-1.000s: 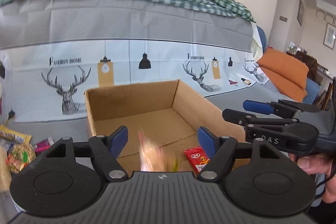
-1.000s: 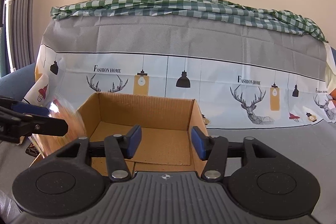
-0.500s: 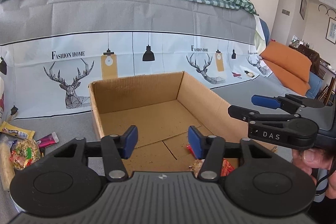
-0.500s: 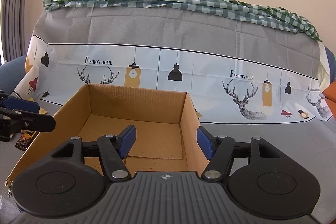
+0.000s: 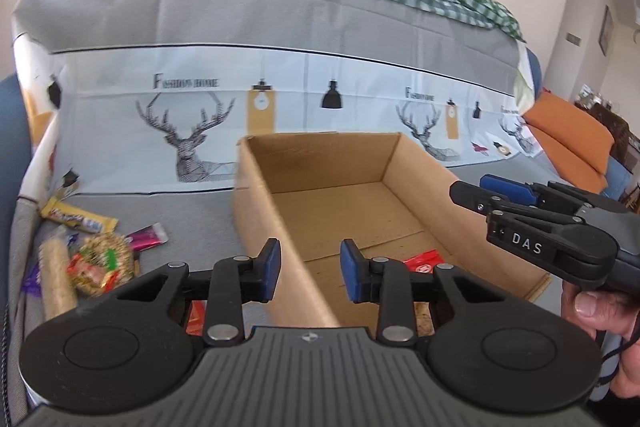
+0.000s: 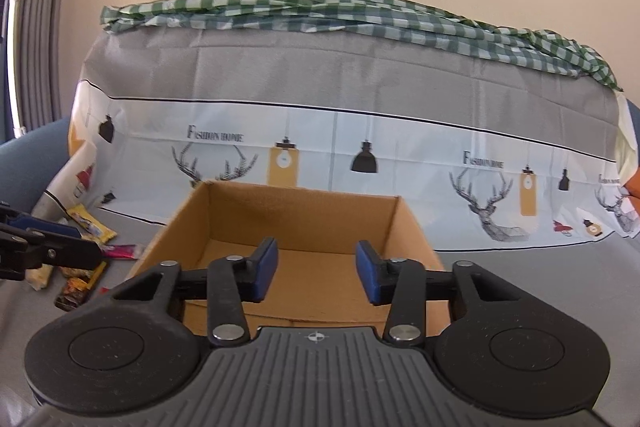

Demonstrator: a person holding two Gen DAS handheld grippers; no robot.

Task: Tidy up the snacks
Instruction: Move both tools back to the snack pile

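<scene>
An open cardboard box (image 5: 420, 163) (image 6: 304, 211) stands on the covered couch seat, with a red packet (image 5: 424, 262) on its floor. My left gripper (image 5: 308, 271) hovers over the box's left wall. Its jaws are closing with nothing between the blue pads. Loose snacks lie to the left: a yellow bar (image 5: 78, 221), a pink packet (image 5: 146, 237), a round bag of sweets (image 5: 102, 263) and a beige roll (image 5: 56, 279). My right gripper (image 6: 316, 275) (image 5: 472, 195) sits at the box's near right side, jaws closing on nothing. The left gripper (image 6: 48, 247) shows at the right wrist view's left edge.
A grey and white printed cover (image 6: 360, 87) drapes the couch back behind the box, with a green checked cloth (image 6: 360, 11) on top. An orange cushion (image 5: 568, 143) lies far right. A hand (image 5: 600, 311) holds the right gripper.
A packet that was falling from the left gripper now lies out of sight in the box. Both grippers have shifted left, and both pairs of jaws have narrowed.
</scene>
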